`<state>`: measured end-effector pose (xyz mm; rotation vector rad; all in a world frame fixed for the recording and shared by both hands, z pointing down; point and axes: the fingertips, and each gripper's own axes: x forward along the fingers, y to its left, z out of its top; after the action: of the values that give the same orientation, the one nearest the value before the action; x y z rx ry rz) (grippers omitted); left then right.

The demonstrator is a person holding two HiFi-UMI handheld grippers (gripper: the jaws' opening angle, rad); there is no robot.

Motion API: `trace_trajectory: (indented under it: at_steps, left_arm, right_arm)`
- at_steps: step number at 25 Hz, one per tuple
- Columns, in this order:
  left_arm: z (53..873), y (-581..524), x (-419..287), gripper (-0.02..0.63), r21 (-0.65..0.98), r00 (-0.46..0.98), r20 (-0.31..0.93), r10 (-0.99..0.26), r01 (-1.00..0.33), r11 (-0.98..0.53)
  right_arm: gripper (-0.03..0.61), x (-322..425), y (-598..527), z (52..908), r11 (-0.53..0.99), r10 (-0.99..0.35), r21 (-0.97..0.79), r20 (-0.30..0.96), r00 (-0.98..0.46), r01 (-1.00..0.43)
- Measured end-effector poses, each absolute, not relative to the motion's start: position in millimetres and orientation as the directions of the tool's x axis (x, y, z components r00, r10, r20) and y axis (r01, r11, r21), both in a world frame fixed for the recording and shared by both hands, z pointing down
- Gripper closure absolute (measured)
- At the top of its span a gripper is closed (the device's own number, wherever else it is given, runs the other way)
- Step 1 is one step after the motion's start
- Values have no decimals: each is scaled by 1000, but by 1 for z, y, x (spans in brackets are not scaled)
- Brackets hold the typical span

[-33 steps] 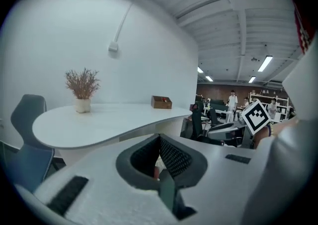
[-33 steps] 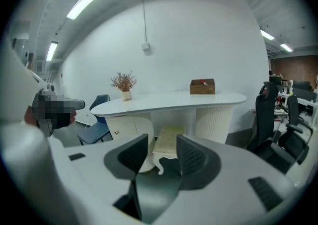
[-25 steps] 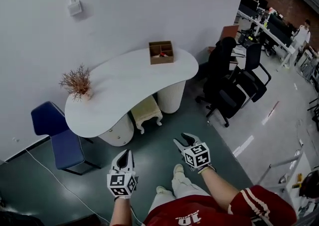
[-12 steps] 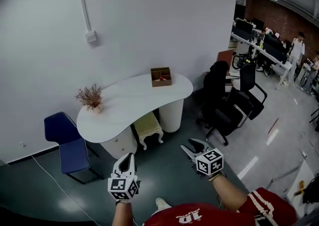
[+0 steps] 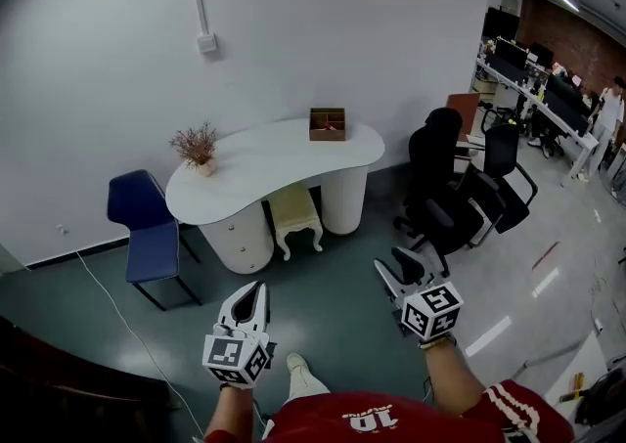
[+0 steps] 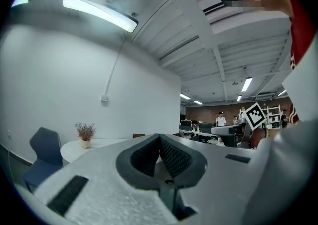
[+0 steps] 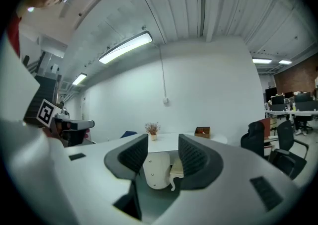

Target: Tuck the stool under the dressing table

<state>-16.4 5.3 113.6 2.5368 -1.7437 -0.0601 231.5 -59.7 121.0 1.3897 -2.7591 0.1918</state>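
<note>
The cream stool (image 5: 296,216) stands tucked between the two pedestals of the white dressing table (image 5: 256,169), by the far wall in the head view. Both grippers are held up well short of it, over the green floor. My left gripper (image 5: 256,287) is shut with nothing in it; in the left gripper view its pads (image 6: 171,153) meet. My right gripper (image 5: 393,262) is open and holds nothing. Between its jaws, the right gripper view shows the table (image 7: 216,138), a pedestal and the stool (image 7: 175,168) far off.
A blue chair (image 5: 147,231) stands left of the table, black office chairs (image 5: 455,187) to its right. On the tabletop are a wooden box (image 5: 328,124) and a vase of dried twigs (image 5: 199,148). A cable (image 5: 117,314) crosses the floor. My shoe (image 5: 299,371) shows below.
The view has pulled back from the table, which now looks smaller and farther. Both grippers have lifted and come away with me. The stool stays under the table.
</note>
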Motion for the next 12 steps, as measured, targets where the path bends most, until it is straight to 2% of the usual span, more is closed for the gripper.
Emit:
trace_trajectory:
  at_steps: [8,12]
  left_arm:
    - [65,93,31,615,-36,341,-70,-937,-940,-339]
    - [50,118,29,615,0,293,-101,-951,-956,-294]
  right_arm:
    - [398,295,11,75,587,-808,-124,-22,-589,-800]
    - [402,304,45,64,610,-792,-116,-47,-609,-784]
